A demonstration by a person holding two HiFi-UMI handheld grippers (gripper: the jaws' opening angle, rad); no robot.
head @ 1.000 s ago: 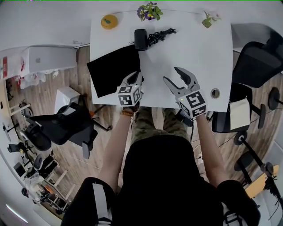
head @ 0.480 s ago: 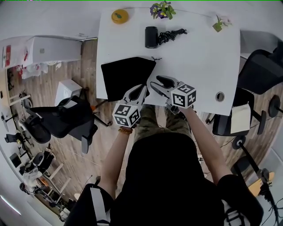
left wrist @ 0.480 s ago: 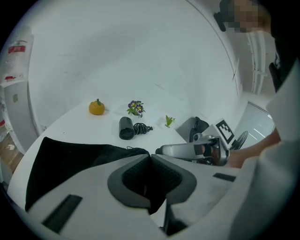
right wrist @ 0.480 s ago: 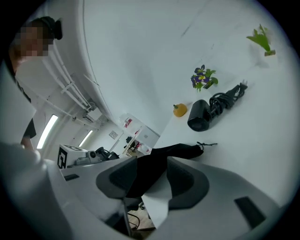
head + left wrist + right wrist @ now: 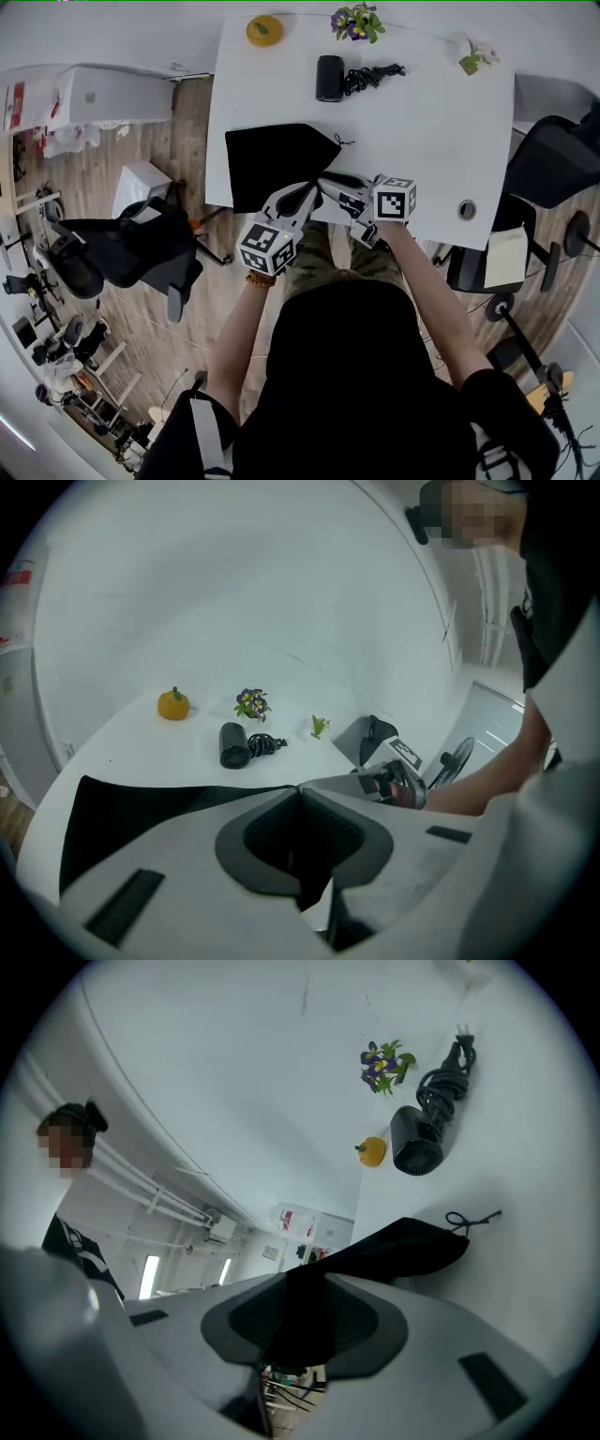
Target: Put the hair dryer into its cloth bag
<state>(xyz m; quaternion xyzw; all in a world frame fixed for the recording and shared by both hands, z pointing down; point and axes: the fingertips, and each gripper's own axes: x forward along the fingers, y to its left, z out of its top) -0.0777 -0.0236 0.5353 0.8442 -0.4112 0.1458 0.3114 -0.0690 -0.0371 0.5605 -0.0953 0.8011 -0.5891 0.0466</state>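
Black cloth bag (image 5: pixel 275 161), black hair dryer (image 5: pixel 329 78), white table (image 5: pixel 427 127).

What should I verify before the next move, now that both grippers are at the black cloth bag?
1. Left gripper shut on the cloth bag: ok.
2. Right gripper on the bag, jaws have just been closing, cloth between them: ok.
3. Bag mouth spread open: cannot tell.
4. Hair dryer free on the table, apart from the bag: ok.
5. Cord bundled beside the dryer, clear of the bag: ok.
6. A gripper free to fetch the dryer: not ok.
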